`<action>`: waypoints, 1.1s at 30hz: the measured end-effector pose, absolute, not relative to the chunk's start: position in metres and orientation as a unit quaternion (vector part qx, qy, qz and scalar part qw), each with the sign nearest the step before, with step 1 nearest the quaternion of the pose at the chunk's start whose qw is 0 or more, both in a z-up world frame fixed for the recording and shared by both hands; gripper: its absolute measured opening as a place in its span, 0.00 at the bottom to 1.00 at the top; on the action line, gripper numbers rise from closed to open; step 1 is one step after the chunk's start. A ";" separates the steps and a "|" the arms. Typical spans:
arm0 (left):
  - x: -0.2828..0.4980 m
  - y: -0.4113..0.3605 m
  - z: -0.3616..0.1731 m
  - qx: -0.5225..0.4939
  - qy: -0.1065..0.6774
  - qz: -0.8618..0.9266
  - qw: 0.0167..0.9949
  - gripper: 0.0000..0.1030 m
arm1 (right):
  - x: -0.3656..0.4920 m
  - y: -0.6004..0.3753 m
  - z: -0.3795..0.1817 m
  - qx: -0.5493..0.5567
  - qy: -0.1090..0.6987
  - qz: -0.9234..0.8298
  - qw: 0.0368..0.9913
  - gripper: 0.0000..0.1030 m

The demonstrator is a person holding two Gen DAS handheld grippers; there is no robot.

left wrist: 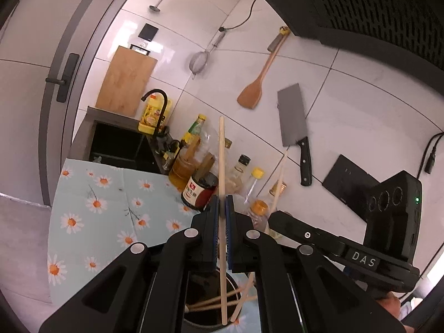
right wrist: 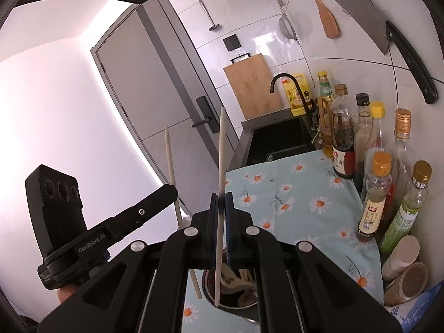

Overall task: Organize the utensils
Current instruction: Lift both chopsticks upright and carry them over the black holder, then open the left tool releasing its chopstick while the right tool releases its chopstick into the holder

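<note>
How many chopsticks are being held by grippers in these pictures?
2: one chopstick clamped in the left gripper, one chopstick in the right gripper. More lie loose in the holder below.

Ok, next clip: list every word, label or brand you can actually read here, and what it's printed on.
"DAS": tag on the right gripper, seen from the left wrist.
"GenRobot.AI": side of the left gripper, seen from the right wrist.
Soy sauce bottle and other bottle labels: too small or blurred to read.
</note>
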State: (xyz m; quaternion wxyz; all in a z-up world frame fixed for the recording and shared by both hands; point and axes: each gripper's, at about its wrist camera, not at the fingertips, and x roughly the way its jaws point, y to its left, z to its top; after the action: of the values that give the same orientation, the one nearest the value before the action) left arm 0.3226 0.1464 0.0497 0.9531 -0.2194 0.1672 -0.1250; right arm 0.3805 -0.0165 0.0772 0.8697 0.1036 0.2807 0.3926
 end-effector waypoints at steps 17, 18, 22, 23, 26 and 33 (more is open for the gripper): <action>0.334 0.136 0.003 -0.214 0.194 -0.112 0.951 0.04 | 0.389 -0.013 0.028 0.106 0.319 0.363 0.869 0.08; 0.334 0.135 0.002 -0.213 0.196 -0.111 0.951 0.04 | 0.389 -0.013 0.028 0.106 0.322 0.363 0.868 0.11; 0.332 0.135 -0.002 -0.222 0.210 -0.113 0.946 0.04 | 0.388 -0.016 0.027 0.115 0.329 0.362 0.864 0.27; 0.331 0.135 -0.002 -0.223 0.212 -0.113 0.945 0.04 | 0.386 -0.016 0.029 0.114 0.328 0.361 0.865 0.27; 0.327 0.136 -0.001 -0.226 0.212 -0.110 0.944 0.05 | 0.383 -0.022 0.034 0.121 0.323 0.353 0.870 0.27; 0.313 0.136 0.005 -0.226 0.208 -0.112 0.945 0.19 | 0.374 -0.026 0.040 0.116 0.322 0.352 0.871 0.27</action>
State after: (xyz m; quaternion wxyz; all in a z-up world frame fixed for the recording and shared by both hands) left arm 0.3129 0.1356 0.0049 0.9448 -0.2264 0.2084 -0.1121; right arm 0.3739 -0.0263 0.0402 0.8713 0.1160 0.3219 0.3519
